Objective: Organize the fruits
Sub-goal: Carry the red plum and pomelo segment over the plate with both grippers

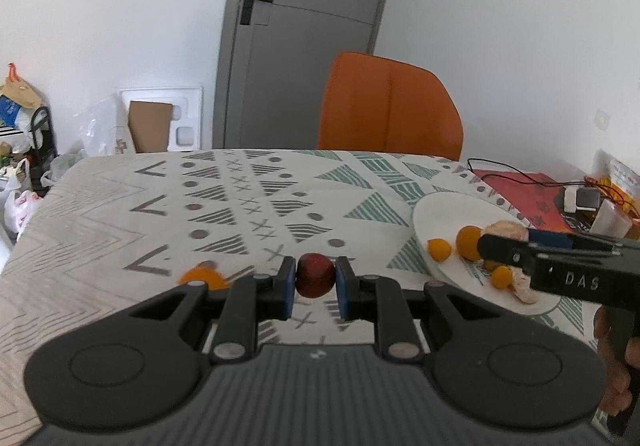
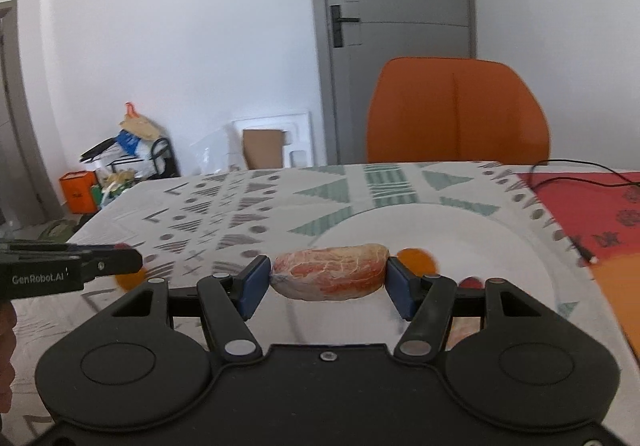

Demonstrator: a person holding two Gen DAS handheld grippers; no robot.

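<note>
Seen from the left wrist: left gripper low over the patterned counter, jaws clenched on a small dark red fruit pinched between the blue pads. Just left of those jaws, partly hidden behind the gripper linkage, an orange fruit lying on the cloth. To the right, a white plate carrying several small orange fruits and a pale peeled segment near its front rim. Reaching in over that plate from the right edge, right gripper, grasping a peeled citrus piece whose pale top shows just above its black finger. Behind the counter, an orange chair and a grey door; far right, a red mat with wires. Seen from the right wrist: right gripper above the white plate, jaws grasping the peeled citrus piece, held lengthwise and spanning the wide gap between the blue pads. Behind it on the plate, an orange fruit just beside the right pad, and a small red one half hidden behind the linkage. At the left edge, left gripper side-on, with a blurred orange fruit below its tip; state of its jaws impossible to tell from this angle. Orange chair pushed up to the far side of the counter.
</note>
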